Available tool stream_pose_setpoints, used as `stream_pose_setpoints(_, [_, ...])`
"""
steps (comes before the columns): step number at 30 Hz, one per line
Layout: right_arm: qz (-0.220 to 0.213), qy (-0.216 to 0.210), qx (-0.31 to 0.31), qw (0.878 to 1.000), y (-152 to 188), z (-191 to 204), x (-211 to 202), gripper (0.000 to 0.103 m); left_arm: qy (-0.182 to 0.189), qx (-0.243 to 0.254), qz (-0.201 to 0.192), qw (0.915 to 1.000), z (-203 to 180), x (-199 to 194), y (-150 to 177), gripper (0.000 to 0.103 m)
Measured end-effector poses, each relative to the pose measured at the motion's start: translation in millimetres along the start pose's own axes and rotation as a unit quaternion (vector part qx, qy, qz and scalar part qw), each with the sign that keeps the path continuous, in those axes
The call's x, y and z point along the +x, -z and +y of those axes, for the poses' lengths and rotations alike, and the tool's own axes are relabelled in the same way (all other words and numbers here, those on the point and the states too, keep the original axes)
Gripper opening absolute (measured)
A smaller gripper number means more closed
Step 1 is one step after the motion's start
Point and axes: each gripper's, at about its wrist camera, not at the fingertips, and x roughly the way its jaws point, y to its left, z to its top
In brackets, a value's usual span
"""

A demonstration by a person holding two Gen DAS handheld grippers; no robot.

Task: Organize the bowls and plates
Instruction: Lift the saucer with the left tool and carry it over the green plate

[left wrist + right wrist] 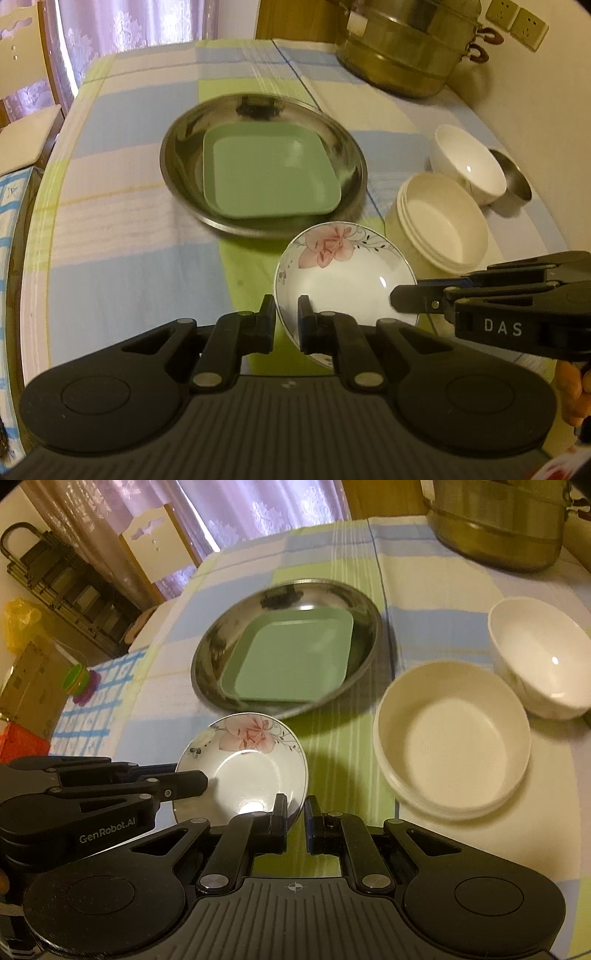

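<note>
Both claws, left claw (pixel 286 314) and right claw (pixel 295 812), clamped on opposite rims of the white flower-printed porcelain saucer (pixel 343 280); uneven lift could tip it free, dropping onto the green square plate (pixel 269 170) ahead

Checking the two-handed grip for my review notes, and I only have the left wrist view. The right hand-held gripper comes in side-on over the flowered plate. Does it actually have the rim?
Observer: Yes. In the right wrist view the flowered plate's rim runs between the two fingers of the right hand-held gripper, which are shut on it.
Operator: From here the plate overlaps the cream bowls. Are they touching?
Observer: No. A strip of bare tablecloth separates the plate from the cream bowls.
Operator: Is there anything past the table's left edge?
Observer: A green and purple stacked thing stands by a blue-checked cloth.
</note>
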Motion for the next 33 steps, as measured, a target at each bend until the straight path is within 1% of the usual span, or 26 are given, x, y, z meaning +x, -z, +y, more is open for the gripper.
stream_pose_setpoints(11, [-0.028,0.000,-0.003,1.000,-44,2,8,0.009,-0.014,0.009,-0.035,0.9993,11,7,-42,0.010])
stream_pose_setpoints(20, [-0.038,0.007,0.001,0.999,-77,-3,28,0.009,-0.014,0.006,-0.042,0.9990,24,28,-75,0.010])
stream_pose_setpoints(26, [-0.035,0.014,0.003,0.999,-92,-8,47,0.009,-0.016,0.001,-0.033,0.9993,33,50,-91,0.010])
stream_pose_setpoints(33, [-0.024,0.021,0.012,0.999,-103,-17,68,0.009,-0.018,0.004,-0.018,0.9997,37,71,-99,0.010])
